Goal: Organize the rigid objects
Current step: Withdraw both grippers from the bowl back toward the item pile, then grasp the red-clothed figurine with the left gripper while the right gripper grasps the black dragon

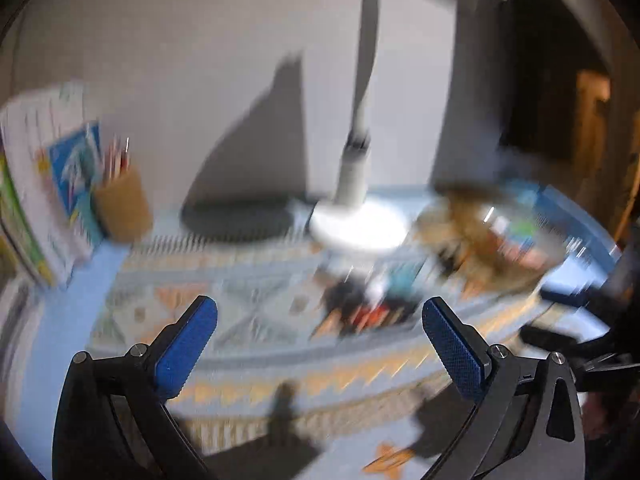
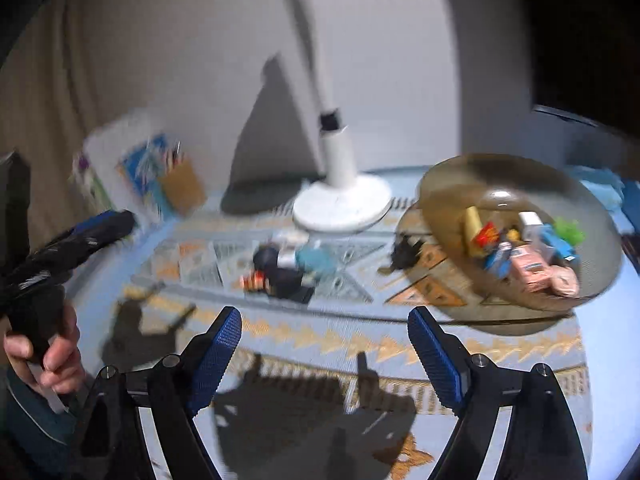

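A pile of small toys (image 2: 286, 266) lies on the patterned cloth in the middle of the table; it also shows blurred in the left wrist view (image 1: 368, 300). A brown glass bowl (image 2: 448, 184) at the right holds several small toys and boxes; in the left wrist view the bowl (image 1: 460, 216) is blurred. A black toy (image 2: 406, 252) lies just left of the bowl. My left gripper (image 1: 320, 316) is open and empty above the cloth, and shows at the left in the right wrist view (image 2: 84, 232). My right gripper (image 2: 325, 324) is open and empty.
A white desk lamp (image 2: 340, 200) stands at the back centre. A brown pencil cup (image 2: 182, 186) and books (image 2: 120, 152) stand at the back left against the wall. The patterned cloth (image 2: 320, 336) covers a light blue table.
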`<state>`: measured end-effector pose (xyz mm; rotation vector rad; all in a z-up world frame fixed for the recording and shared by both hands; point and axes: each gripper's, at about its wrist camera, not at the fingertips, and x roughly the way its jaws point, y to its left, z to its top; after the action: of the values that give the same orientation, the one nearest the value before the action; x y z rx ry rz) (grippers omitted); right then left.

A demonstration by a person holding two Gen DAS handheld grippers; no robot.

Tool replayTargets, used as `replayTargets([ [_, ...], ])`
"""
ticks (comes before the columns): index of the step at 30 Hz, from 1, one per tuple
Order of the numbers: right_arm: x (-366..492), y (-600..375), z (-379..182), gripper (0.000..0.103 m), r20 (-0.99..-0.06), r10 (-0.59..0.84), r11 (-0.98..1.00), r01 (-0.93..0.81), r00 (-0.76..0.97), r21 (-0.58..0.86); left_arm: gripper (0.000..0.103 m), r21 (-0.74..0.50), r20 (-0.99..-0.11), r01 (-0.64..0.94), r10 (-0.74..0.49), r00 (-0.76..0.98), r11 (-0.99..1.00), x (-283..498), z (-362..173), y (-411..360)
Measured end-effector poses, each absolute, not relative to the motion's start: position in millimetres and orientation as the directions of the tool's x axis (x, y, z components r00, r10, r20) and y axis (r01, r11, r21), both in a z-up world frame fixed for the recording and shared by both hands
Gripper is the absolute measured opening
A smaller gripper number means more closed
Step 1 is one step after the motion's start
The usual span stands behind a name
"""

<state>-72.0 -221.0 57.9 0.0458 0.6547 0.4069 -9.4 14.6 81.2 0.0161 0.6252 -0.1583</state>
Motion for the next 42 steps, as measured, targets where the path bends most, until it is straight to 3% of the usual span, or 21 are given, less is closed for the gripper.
replayTargets([
  [5,-56,-201,16,0.084,-0.671,0.316,0.933,-0.348,0.671,0.091,0.103,0.012,-0.67,0.153,-0.106,0.735,0.988,-1,28,11],
  [12,-41,-215,-1,0.084,-0.704,0.3,0.948,-0.285,0.644,0.144,0.103,0.065,-0.7,0.221,-0.113,0.705,0.973,-1,21,-2],
  [22,-39,-235,3,0.084,-0.689,0.278,0.96,-0.193,0.669,0.201,0.103,0.141,-0.631,0.233,-0.093,0.77,0.962,-19,27,-13],
  [27,-28,-246,8,0.084,-0.703,0.294,0.953,-0.142,0.648,0.267,0.102,0.058,-0.663,0.36,-0.233,0.711,0.931,-12,35,-15],
  [31,0,-233,23,0.078,-0.749,0.206,0.977,-0.083,0.629,0.198,0.102,-0.004,-0.657,0.471,-0.357,0.664,0.882,10,54,-20],
  [33,28,-230,23,0.072,-0.75,0.207,0.969,-0.027,0.628,0.244,0.097,0.035,-0.664,0.533,-0.378,0.644,0.845,23,57,-28],
  [35,40,-229,17,0.063,-0.761,0.186,0.97,0.009,0.621,0.245,0.079,0.106,-0.699,0.572,-0.348,0.624,0.813,35,51,-40],
  [39,60,-215,8,0.06,-0.772,0.021,0.992,0.085,0.635,0.097,0.079,0.094,-0.703,0.61,-0.381,0.6,0.787,47,42,-48],
  [42,72,-221,-2,0.061,-0.792,0.087,0.976,0.107,0.605,0.189,0.078,0.162,-0.708,0.626,-0.352,0.612,0.763,54,37,-58],
])
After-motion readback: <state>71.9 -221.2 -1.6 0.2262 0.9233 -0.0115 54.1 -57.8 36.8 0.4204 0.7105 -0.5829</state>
